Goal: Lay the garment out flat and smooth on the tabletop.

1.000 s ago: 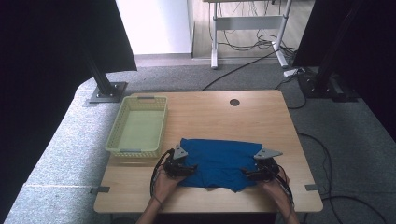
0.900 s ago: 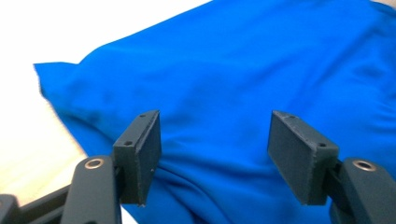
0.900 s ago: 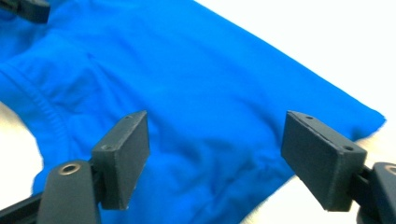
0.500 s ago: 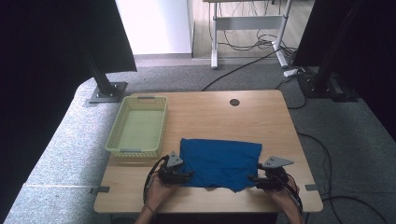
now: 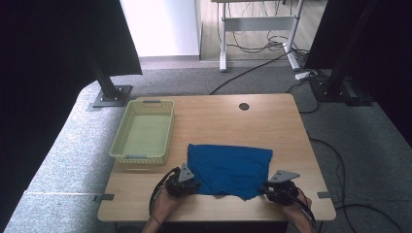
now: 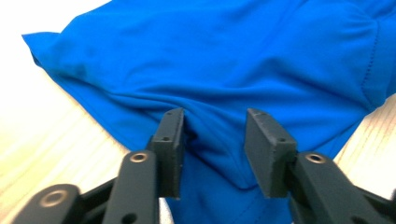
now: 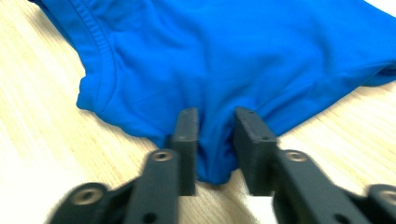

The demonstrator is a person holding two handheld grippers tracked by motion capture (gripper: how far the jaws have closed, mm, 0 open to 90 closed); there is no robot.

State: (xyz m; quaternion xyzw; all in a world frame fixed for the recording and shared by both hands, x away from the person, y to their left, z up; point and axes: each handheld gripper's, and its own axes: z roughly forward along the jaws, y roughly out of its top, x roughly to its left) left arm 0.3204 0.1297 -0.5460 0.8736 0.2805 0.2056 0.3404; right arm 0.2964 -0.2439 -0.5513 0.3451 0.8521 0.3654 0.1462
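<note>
The blue knitted cloth garment (image 5: 229, 169) has been drawn nearer to the counter (image 5: 272, 124) front edge, so smoothing seems underway. Its near hem is seen between the half-open jaws of each claw, left claw (image 5: 191, 185) at 7 o'clock, right claw (image 5: 273, 190) at 5 o'clock; no firm grip is shown.

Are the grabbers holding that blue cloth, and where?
Not yet gripped. Both the left gripper and right gripper have open jaws straddling the near edge of the blue cloth.

Blue cloth (image 5: 228, 169) flat on table (image 5: 272, 121) – left claw (image 5: 187, 187), right claw (image 5: 272, 190) at near corners – yellow basket (image 5: 119, 148) beside
</note>
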